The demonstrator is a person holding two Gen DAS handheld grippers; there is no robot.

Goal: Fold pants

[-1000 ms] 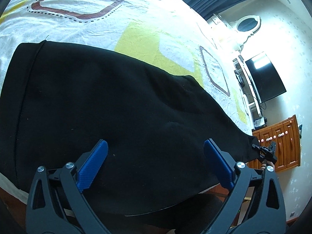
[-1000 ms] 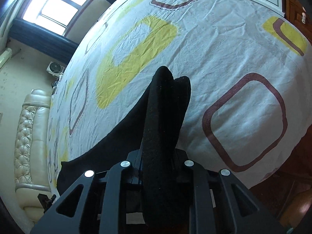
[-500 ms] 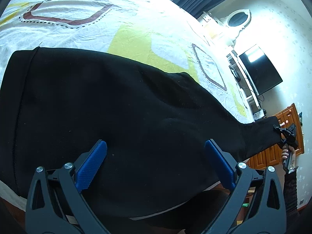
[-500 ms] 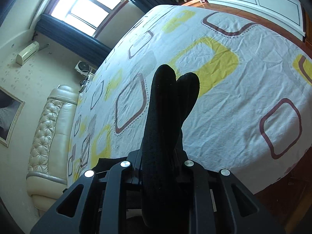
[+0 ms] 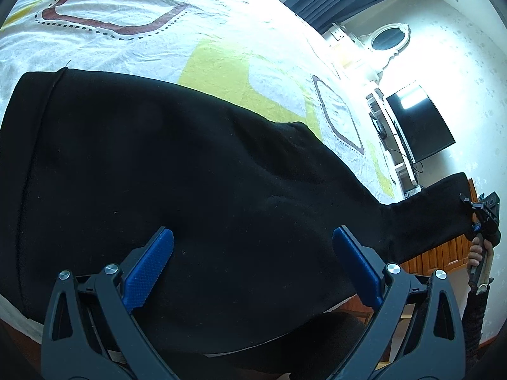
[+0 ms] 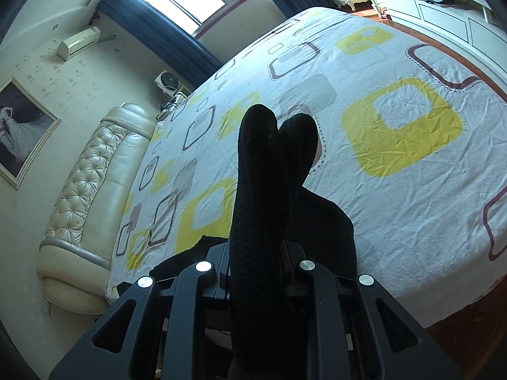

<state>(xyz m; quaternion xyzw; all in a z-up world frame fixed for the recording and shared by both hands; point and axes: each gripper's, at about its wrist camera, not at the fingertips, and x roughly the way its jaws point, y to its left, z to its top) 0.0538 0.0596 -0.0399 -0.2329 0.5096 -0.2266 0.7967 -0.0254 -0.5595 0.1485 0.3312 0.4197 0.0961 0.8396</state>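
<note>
Black pants (image 5: 158,174) lie spread on the patterned bed sheet (image 5: 221,31), waistband to the left. My left gripper (image 5: 253,262) hovers over the seat of the pants with its blue pads (image 5: 149,272) wide open and nothing pinched. The leg end is lifted off the bed at the right, where my right gripper (image 5: 481,218), held by a hand (image 5: 478,253), is shut on it. In the right wrist view the two black cuffs (image 6: 269,190) stick up between the right gripper's (image 6: 256,272) closed fingers, high above the sheet (image 6: 412,190).
A dark TV (image 5: 418,123), an oval mirror (image 5: 388,36) and a wooden cabinet (image 5: 443,253) stand beyond the foot of the bed. A padded cream headboard (image 6: 92,183) and white cabinets (image 6: 443,9) border the bed; wooden floor runs along its edge.
The right gripper has risen and pulled away from the bed with the cuffs, lifting the leg into the air. The left gripper has stayed in place, open.
</note>
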